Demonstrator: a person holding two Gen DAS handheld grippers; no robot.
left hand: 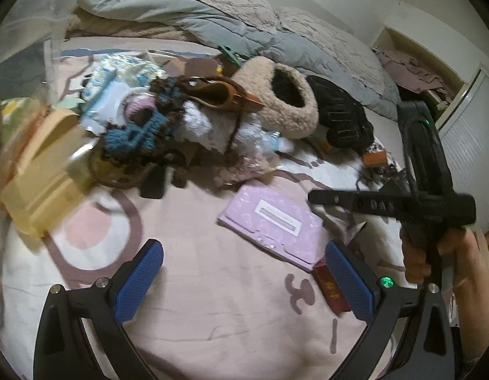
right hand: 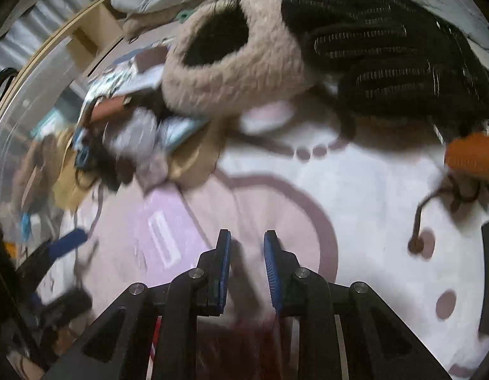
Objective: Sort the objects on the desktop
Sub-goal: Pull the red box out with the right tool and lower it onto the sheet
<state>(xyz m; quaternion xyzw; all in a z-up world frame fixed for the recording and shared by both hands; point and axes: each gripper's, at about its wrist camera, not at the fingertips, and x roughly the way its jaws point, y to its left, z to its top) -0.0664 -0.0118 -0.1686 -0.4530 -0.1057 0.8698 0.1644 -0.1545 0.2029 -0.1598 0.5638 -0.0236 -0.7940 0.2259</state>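
- left tool (left hand: 244, 281): blue pads spread wide, empty, hovering over bare patterned bed sheet (left hand: 212, 316).
- right tool (right hand: 247, 272): pads close together with a narrow gap, nothing visible between them; seen from the left view as a black frame held in a hand (left hand: 434, 253).
- clutter heaped mid-bed, well short of the left tool; nearest item: purple card folder (left hand: 269, 218), flat on the sheet just ahead and right.
- beige fleece slipper (left hand: 282, 98) at back of the heap, opening up; black knit glove (left hand: 342, 117) touching its right side.
- handling guess, slipper: light, soft, compressible, not fragile; pinch the thick rim at the opening, pads across the wall.
- glove: limp, would drape; grab at the cuff or mid-palm, expect dangling fingers.
- folder: thin, stiff, lying flush; hard to get a pad under, best taken by an edge or slid to a fold in the sheet.
- brown leather pouch (left hand: 225, 95) on top of blue and brown knit piece (left hand: 140, 129); loose yarn likely to snag neighbours when lifted.
- left view only: yellow box (left hand: 45, 171) at left, red packet (left hand: 333, 288) by the right pad, grey quilt (left hand: 212, 15) behind.
- right view only: close look at slipper (right hand: 231, 63) and glove (right hand: 390, 53), orange object (right hand: 472, 155) at right edge, brown cord (right hand: 431, 209) on the sheet; clear bin wall (right hand: 38, 101) at left.
- right view heavily blurred; small items in the heap unreadable there.
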